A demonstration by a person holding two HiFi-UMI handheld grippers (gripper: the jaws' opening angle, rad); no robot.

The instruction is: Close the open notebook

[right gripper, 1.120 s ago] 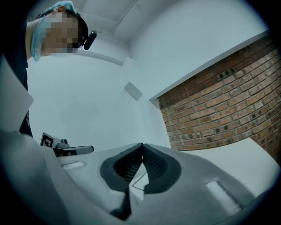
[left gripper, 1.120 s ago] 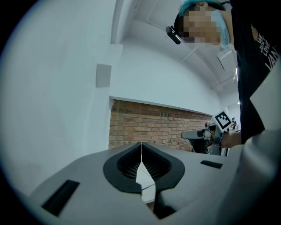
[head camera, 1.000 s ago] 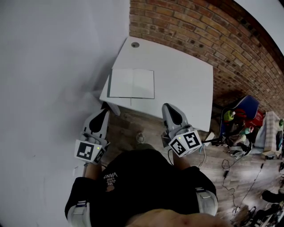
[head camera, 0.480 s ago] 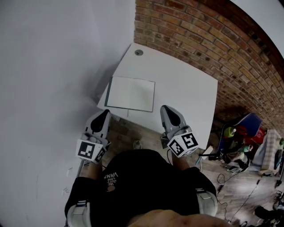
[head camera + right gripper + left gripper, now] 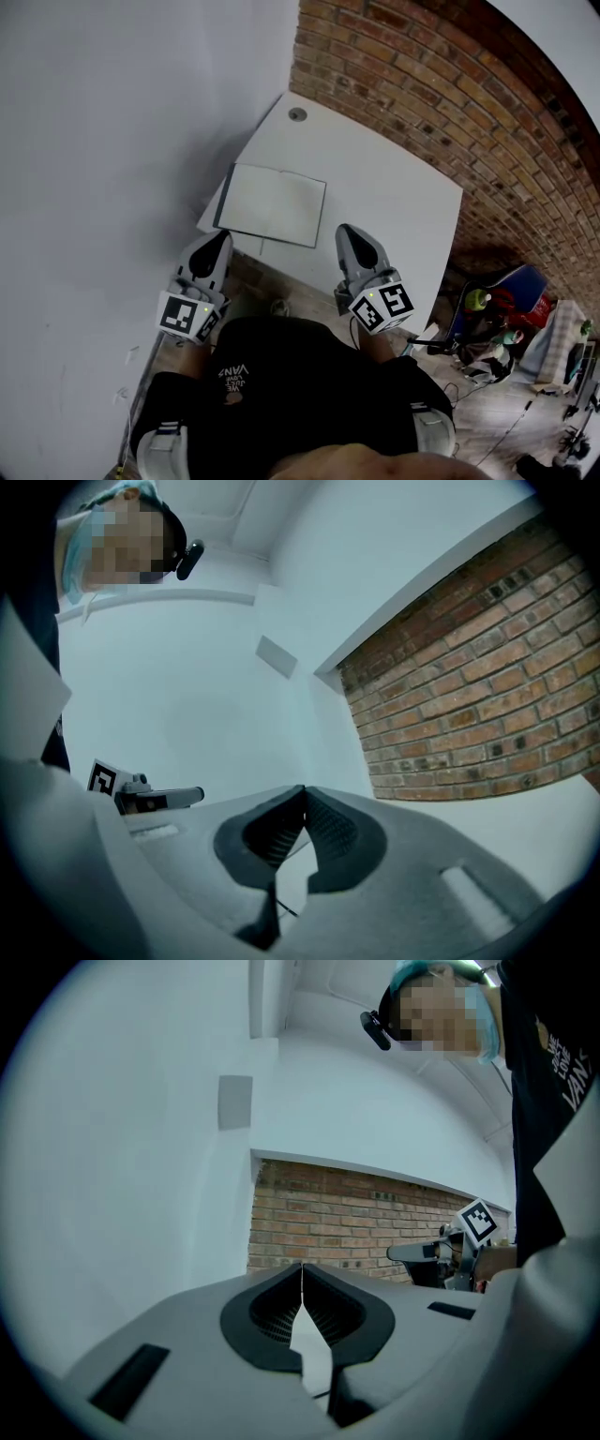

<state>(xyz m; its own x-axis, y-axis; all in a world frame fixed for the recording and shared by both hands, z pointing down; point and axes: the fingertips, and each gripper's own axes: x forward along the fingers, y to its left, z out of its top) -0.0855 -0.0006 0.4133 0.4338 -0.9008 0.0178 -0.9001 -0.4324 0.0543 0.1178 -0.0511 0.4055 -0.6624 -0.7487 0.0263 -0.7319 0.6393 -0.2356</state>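
Observation:
An open notebook (image 5: 272,204) with blank pale pages lies flat near the front left corner of the white table (image 5: 394,187). My left gripper (image 5: 223,238) is shut and empty, held level just short of the table's front edge, below the notebook's left corner. My right gripper (image 5: 346,231) is also shut and empty, its tip at the table's front edge just right of the notebook. In the left gripper view the jaws (image 5: 302,1271) meet along one line. The jaws (image 5: 303,791) in the right gripper view touch at the tip too.
A brick wall (image 5: 450,103) runs behind and to the right of the table, and a plain white wall (image 5: 112,141) stands on the left. A round cable hole (image 5: 297,114) sits at the table's far corner. Bags and cables (image 5: 497,323) clutter the floor at right.
Both grippers have come closer to the table's front edge together, and the table and notebook have shifted in the head view. Both stay shut.

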